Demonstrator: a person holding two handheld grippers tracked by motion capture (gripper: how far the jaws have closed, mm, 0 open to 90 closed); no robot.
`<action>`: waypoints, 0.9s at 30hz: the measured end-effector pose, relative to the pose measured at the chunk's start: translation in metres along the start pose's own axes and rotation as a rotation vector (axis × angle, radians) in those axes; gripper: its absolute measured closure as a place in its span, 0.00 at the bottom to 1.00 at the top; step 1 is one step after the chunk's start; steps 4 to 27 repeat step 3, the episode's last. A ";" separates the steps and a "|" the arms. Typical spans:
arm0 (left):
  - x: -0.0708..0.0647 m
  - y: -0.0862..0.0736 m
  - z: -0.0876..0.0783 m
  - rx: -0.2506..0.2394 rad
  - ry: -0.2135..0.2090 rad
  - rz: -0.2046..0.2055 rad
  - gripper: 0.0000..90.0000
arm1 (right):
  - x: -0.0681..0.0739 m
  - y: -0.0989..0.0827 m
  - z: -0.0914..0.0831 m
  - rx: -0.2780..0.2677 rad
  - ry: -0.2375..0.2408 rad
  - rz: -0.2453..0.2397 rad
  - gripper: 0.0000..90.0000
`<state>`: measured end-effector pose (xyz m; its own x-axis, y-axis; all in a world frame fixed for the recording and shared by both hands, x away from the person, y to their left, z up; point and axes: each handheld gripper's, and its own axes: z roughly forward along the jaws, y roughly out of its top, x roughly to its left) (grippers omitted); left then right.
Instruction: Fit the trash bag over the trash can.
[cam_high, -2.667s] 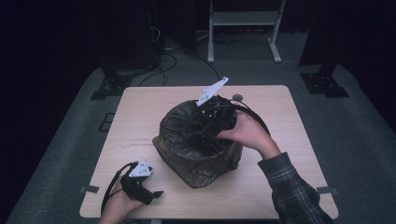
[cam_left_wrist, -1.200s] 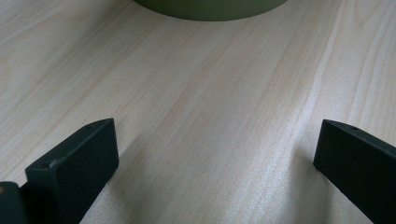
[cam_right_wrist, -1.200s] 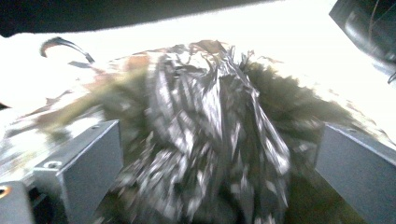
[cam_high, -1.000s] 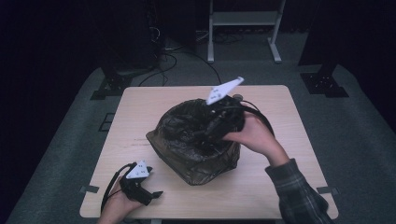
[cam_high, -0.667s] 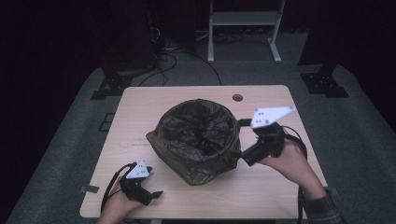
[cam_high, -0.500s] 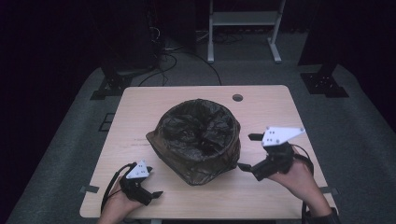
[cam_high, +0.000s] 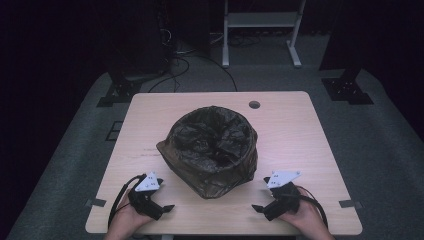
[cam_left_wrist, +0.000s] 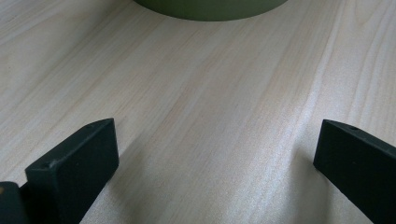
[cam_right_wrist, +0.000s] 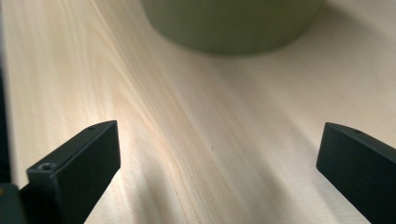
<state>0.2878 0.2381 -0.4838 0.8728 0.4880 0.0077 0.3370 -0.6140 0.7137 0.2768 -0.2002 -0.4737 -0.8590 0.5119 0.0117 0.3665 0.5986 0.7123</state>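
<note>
Bin lined w/ black bag, mid table.
L gripper & R gripper both wide open, resting near edge, holding nothing.

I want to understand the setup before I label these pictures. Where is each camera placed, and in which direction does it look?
High view: above the person's side, looking forward and down on the table and the bin lined with a dark bag; both hands show, with the left claw and right claw.
Left gripper view: on the left claw, low over the wood, facing the bin's green base; jaws wide apart.
Right gripper view: on the right claw, likewise facing the base; jaws wide apart.
Shared: both gripper views show the bin and tabletop.
</note>
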 end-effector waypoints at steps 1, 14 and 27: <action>0.000 0.000 0.000 0.000 0.000 0.000 0.00 | 0.000 -0.001 0.002 0.015 -0.003 -0.003 0.00; 0.000 0.000 0.000 0.000 0.000 0.000 0.00 | 0.001 -0.002 0.005 0.021 0.005 -0.003 0.00; 0.000 0.000 0.000 0.000 0.000 0.000 0.00 | 0.001 -0.002 0.005 0.021 0.005 -0.003 0.00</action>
